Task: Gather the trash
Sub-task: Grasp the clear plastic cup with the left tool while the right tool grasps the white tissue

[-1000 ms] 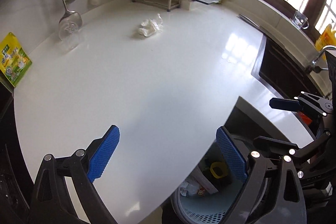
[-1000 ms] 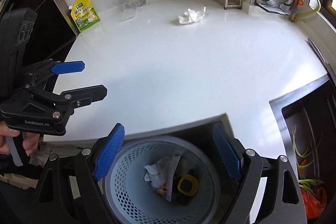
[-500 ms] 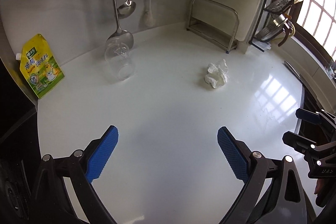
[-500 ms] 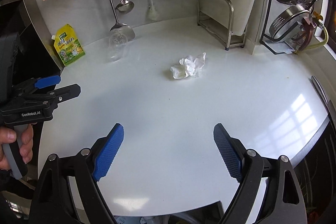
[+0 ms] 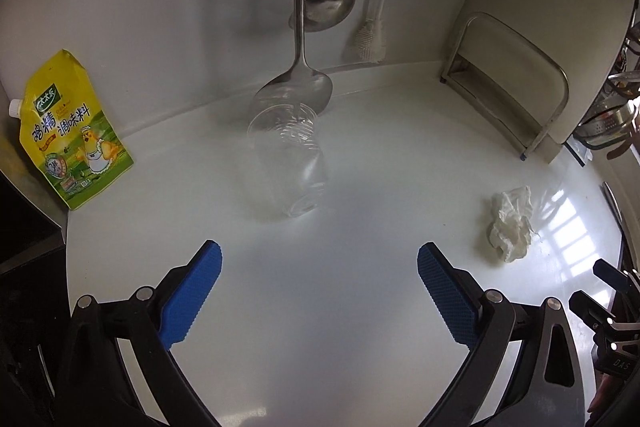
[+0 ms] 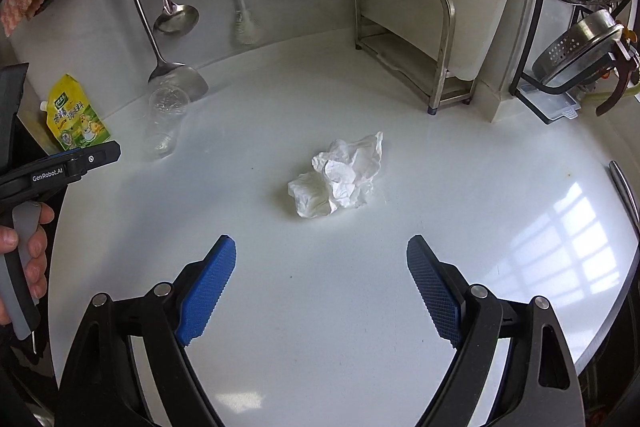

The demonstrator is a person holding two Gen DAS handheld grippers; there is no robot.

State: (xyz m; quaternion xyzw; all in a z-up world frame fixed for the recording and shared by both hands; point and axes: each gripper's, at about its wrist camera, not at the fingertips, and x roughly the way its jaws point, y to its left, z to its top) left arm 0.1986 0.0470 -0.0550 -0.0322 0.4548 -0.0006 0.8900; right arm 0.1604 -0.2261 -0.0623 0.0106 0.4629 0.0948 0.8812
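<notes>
A clear plastic bottle (image 5: 290, 155) lies on its side on the white counter (image 5: 320, 307), just ahead of my open, empty left gripper (image 5: 319, 259). It also shows in the right wrist view (image 6: 165, 121). A crumpled white tissue (image 6: 338, 177) lies on the counter just ahead of my open, empty right gripper (image 6: 321, 253). In the left wrist view the tissue (image 5: 512, 227) is to the right of the left gripper. The left gripper also shows at the left edge of the right wrist view (image 6: 76, 159).
A yellow seasoning pouch (image 5: 72, 135) leans on the wall at the left. Ladles (image 5: 304, 27) and a brush (image 5: 376, 7) hang above the bottle. A steel rack (image 6: 412, 39) with a cutting board stands at the back right, a dish rack (image 6: 580, 27) beyond it.
Both grippers moved forward over the counter, away from the trash basket at its edge. The bottle and the tissue are now much closer. Both grippers stayed open.
</notes>
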